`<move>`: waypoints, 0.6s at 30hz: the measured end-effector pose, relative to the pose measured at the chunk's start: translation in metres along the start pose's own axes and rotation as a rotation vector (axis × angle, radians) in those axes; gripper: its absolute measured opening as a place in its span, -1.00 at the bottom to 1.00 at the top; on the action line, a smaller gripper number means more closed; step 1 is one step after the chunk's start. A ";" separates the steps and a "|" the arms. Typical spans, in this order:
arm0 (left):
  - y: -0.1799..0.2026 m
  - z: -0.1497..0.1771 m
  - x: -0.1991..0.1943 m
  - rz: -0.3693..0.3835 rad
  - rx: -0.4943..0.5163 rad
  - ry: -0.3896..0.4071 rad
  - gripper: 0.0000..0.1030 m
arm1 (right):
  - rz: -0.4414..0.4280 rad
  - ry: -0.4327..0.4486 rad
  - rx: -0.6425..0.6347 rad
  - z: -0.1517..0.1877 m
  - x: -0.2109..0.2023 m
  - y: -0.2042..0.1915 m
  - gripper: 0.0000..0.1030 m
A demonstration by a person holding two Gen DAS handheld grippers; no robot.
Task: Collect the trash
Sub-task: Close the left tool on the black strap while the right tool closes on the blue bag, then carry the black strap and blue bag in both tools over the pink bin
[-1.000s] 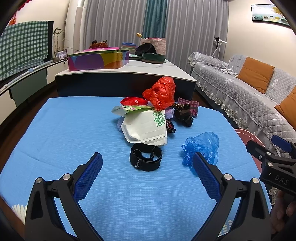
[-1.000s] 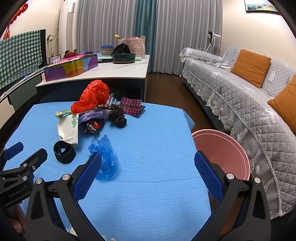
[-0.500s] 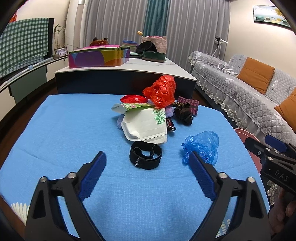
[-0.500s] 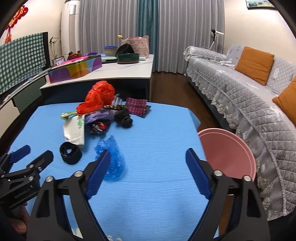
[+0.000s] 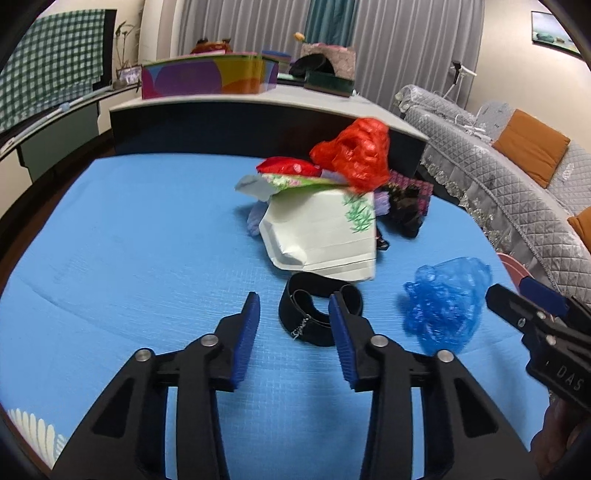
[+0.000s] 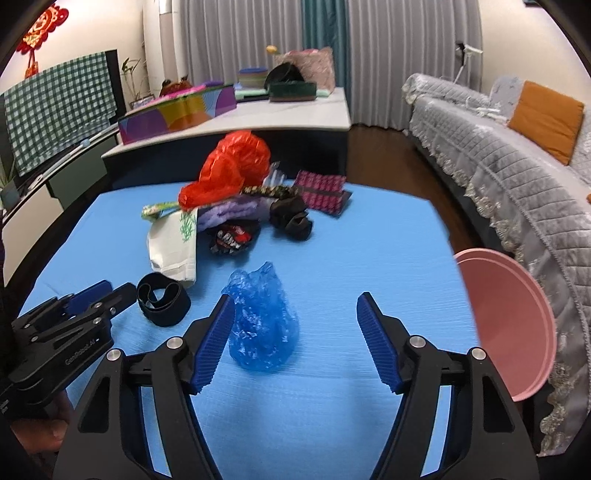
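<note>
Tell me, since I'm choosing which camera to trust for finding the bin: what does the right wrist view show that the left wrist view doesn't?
Only the right wrist view shows the pink bin nearly whole, beside the table, plus the red wall ornament. Only the left wrist view shows the framed picture on the wall. Both show the blue plastic bag, black band, white paper bag, red plastic bag and both grippers, the left gripper and the right gripper, each closing on nothing.
</note>
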State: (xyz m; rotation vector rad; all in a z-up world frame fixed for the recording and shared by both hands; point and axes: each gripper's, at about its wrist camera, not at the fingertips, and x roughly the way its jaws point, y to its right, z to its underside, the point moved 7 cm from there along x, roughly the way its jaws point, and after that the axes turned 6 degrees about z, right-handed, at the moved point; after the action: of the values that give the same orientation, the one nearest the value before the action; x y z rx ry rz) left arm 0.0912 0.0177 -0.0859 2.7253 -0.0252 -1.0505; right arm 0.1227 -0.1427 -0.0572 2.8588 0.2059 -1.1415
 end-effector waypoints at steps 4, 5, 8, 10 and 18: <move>-0.005 0.000 0.009 0.008 -0.028 -0.030 -0.46 | -0.035 -0.046 -0.008 0.006 0.017 -0.006 0.23; -0.004 0.001 0.012 0.017 -0.030 -0.044 -0.50 | -0.039 -0.055 -0.008 0.007 0.020 -0.007 0.16; 0.000 0.001 0.016 0.026 -0.016 -0.056 -0.57 | -0.053 -0.088 0.002 0.011 0.027 -0.005 -0.12; 0.001 0.001 0.017 0.035 -0.008 -0.060 -0.69 | -0.072 -0.109 0.012 0.014 0.032 -0.005 -0.39; -0.002 0.000 0.014 0.014 -0.005 -0.073 -0.95 | -0.105 -0.090 0.002 0.012 0.020 -0.007 -0.96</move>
State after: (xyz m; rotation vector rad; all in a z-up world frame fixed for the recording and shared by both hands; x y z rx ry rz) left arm 0.1011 0.0186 -0.0958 2.6773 -0.0528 -1.1434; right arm 0.1278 -0.1348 -0.0791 2.8203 0.3537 -1.2858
